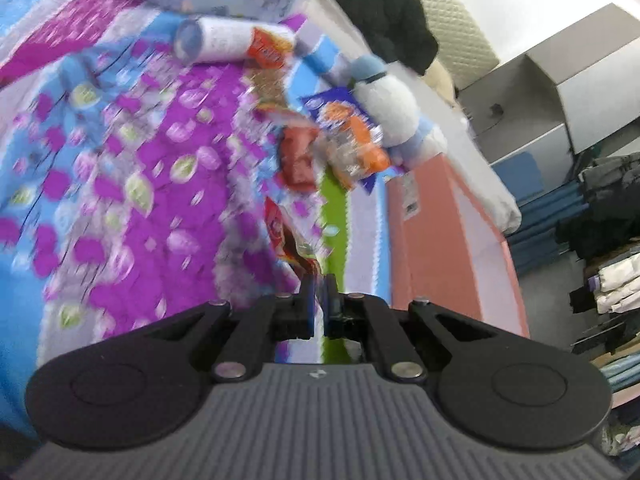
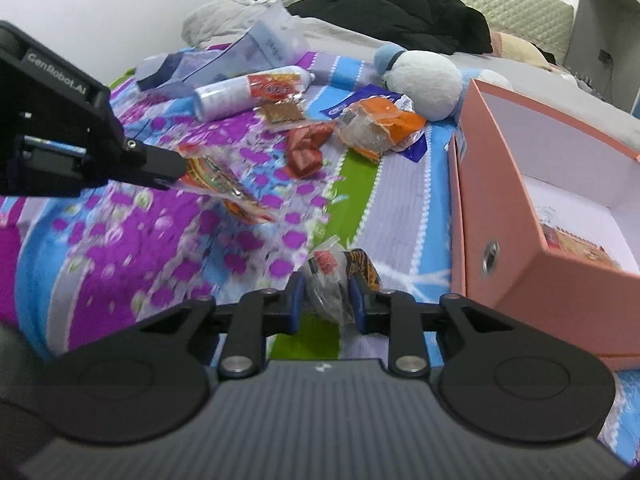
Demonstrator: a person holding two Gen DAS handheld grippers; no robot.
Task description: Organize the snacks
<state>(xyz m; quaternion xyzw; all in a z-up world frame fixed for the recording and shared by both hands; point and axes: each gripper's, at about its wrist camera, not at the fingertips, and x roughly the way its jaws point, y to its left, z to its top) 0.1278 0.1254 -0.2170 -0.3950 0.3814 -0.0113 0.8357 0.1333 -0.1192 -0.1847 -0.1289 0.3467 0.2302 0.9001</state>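
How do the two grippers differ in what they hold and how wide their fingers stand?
The left gripper has its fingers almost together, pinching the edge of a flat red-orange packet; the right gripper has its fingers wider apart around a small bunched clear packet. The flat packet hangs above the bedspread; the bunched one is near the pink box. Both grippers hold one snack.

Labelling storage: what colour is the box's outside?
Salmon pink box, white inside; clearest in the right wrist view.

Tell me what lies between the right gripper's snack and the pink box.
Right wrist view: only bare striped bedspread separates the clear-wrapped snack in the right gripper from the pink box.
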